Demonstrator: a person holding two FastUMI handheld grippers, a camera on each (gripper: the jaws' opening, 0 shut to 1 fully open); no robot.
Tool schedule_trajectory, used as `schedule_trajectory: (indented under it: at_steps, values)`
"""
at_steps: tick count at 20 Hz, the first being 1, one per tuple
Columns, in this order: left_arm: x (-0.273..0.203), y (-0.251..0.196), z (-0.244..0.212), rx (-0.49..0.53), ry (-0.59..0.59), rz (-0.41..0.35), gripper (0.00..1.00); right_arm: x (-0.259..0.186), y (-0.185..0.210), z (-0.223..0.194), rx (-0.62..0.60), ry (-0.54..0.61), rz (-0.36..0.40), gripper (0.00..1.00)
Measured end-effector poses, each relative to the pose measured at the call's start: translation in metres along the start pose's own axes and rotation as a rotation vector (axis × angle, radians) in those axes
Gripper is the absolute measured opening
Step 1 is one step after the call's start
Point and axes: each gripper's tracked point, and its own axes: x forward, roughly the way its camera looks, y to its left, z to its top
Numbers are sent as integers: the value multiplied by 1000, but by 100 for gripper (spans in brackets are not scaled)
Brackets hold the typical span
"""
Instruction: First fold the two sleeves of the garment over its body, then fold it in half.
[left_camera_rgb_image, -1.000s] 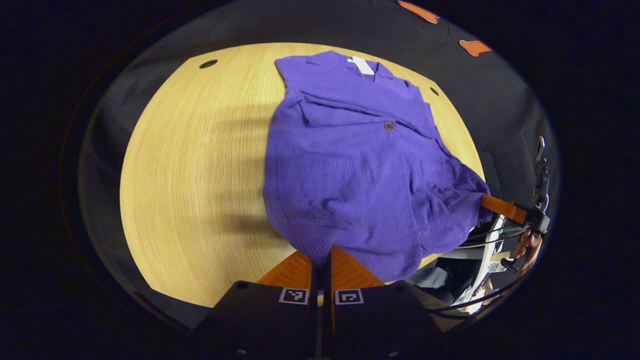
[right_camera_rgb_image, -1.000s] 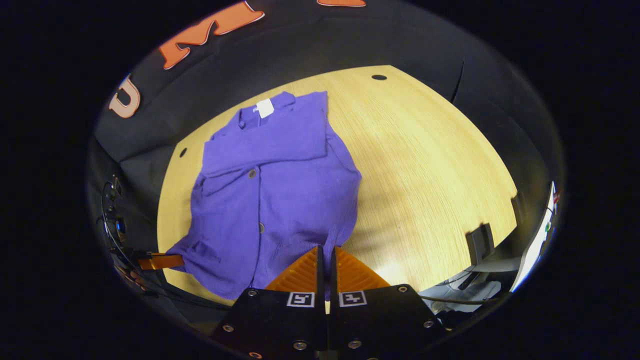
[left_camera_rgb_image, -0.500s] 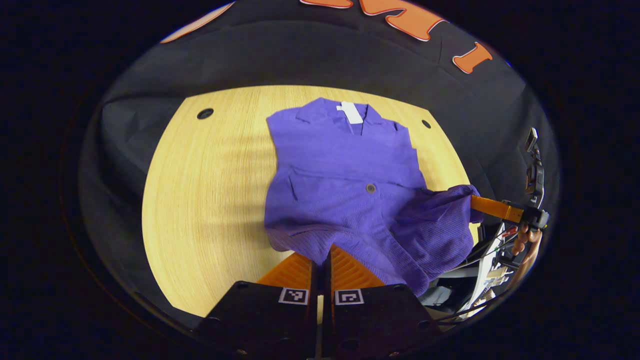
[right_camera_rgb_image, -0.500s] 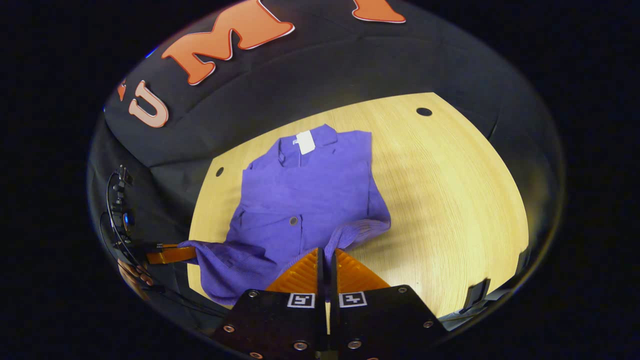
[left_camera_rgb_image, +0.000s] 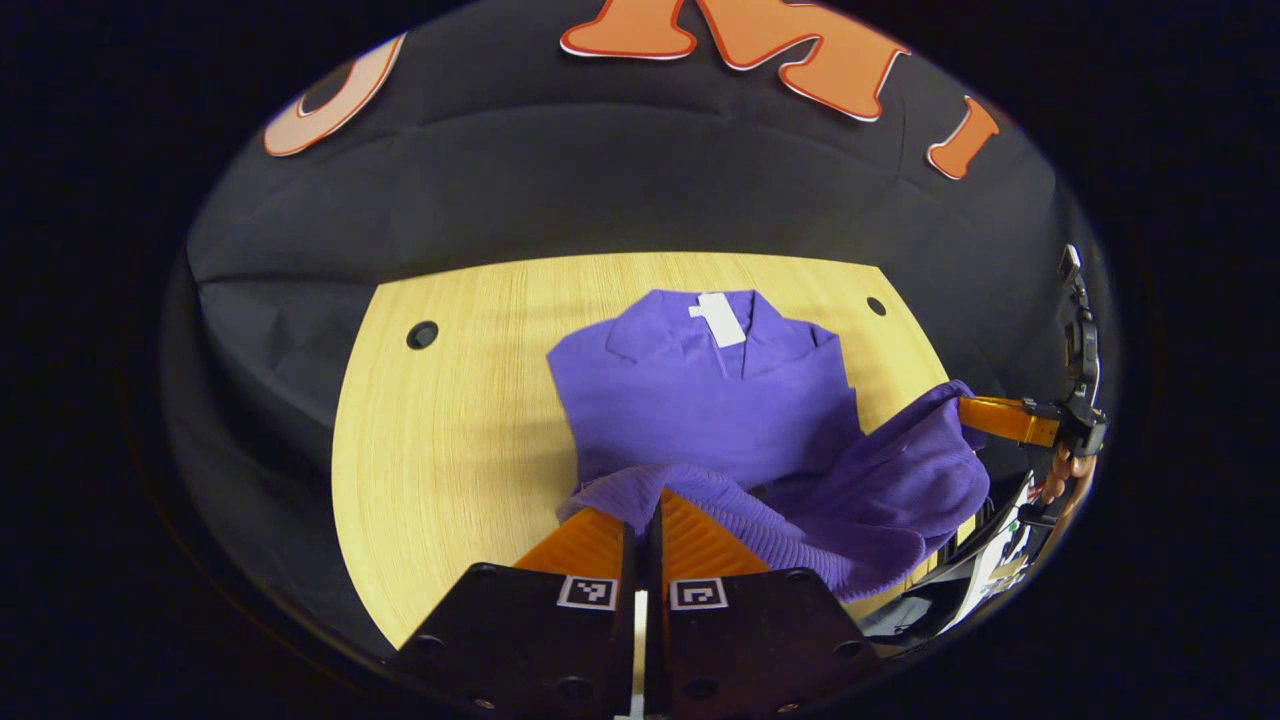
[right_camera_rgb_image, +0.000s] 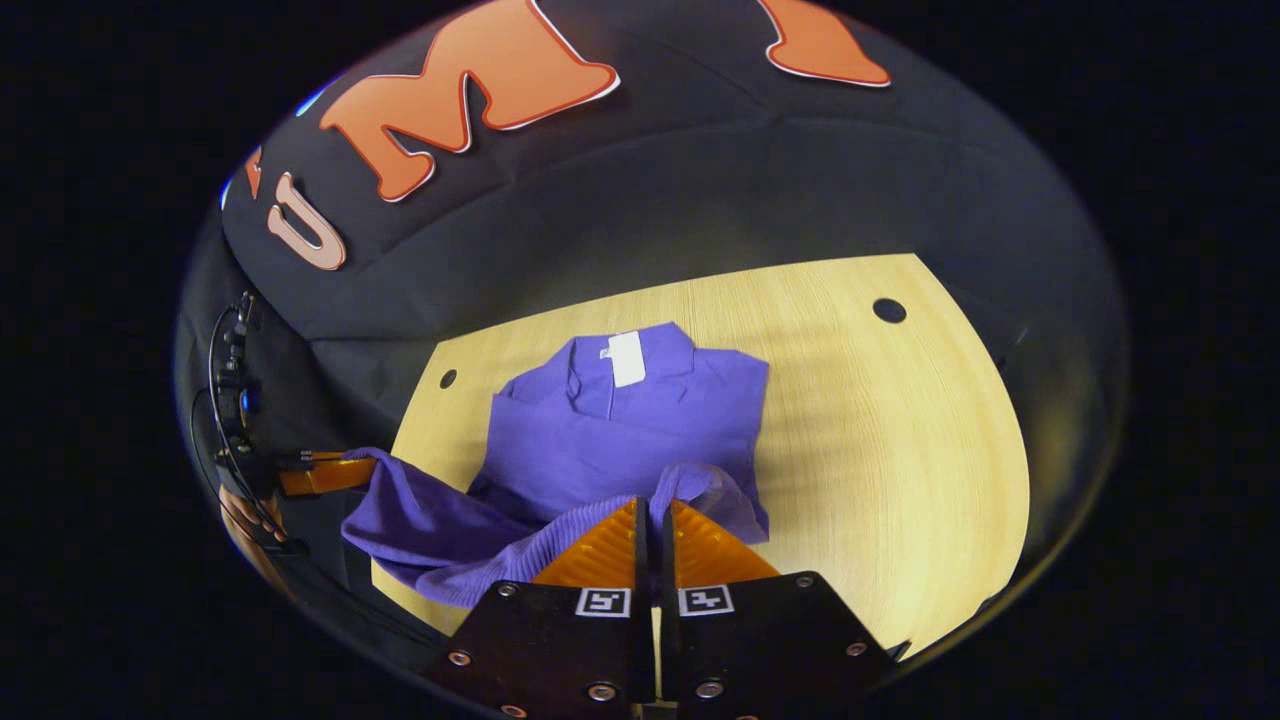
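Garment (left_camera_rgb_image: 700, 400): purple knit cardigan, lying collar-away on the wooden table (left_camera_rgb_image: 450, 420), white neck tag (left_camera_rgb_image: 718, 318) facing up. Upper half rests flat on the wood; lower half is off the surface, slung between 2 grippers.

Left gripper (left_camera_rgb_image: 640, 505): fingers together, pinched on one hem corner, knit bunched over the tips. In the right gripper view it sits at far left (right_camera_rgb_image: 335, 470), cloth draped from it, a hand (right_camera_rgb_image: 245, 515) behind.

Right gripper (right_camera_rgb_image: 655, 510): fingers together on the other hem corner, fabric ruffled just above the tips. In the left gripper view it is at far right (left_camera_rgb_image: 975, 412), hem hanging in a curve below it.

Sleeves: not separately visible; the body outline is narrow and rectangular, so I judge both lie folded in over the chest. Not certain.

Step in hand, as I read it: the fold in half. Both hem corners are held raised and level so the bottom edge travels as 1 line toward the collar without dragging the tucked sleeves out.

Hem sags between the 2 grips; keeping it taut would help it land square. Risk: loose knit slipping from a pinch, or the middle touching down ahead of the corners and creasing.

Table has 2 round holes (left_camera_rgb_image: 422, 334) near its far corners, well apart from the cloth.
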Motion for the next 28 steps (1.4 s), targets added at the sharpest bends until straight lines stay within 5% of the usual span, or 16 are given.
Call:
schedule_trajectory:
  at_steps: [10, 15, 18, 19, 20, 21, 23, 26, 28]
  values:
    - [75, 22, 95, 103, -37, 133, 5, 84, -29, 82, 3, -11, -38, 3]
    - [124, 45, 141, 68, -102, 206, 6, 141, -53, 115, 80, -9, -50, 3]
    - [137, 64, 151, 56, -157, 279, 19, 158, -67, 140, 204, -54, -47, 9]
    - [140, 68, 160, 48, -202, 305, 25, 160, -69, 148, 242, -78, -32, 19]
    - [136, 73, 170, 41, -257, 326, 40, 155, -73, 155, 271, -98, -32, 24]
    - [131, 74, 173, 40, -289, 342, 42, 149, -78, 160, 287, -116, -40, 27]
    - [117, 75, 176, 46, -324, 365, 49, 139, -84, 165, 275, -142, -67, 31]
    - [94, 77, 185, 31, -397, 378, 82, 131, -86, 165, 234, -195, -92, 41]
    - [78, 72, 187, 17, -446, 374, 95, 116, -81, 164, 201, -232, -89, 50]
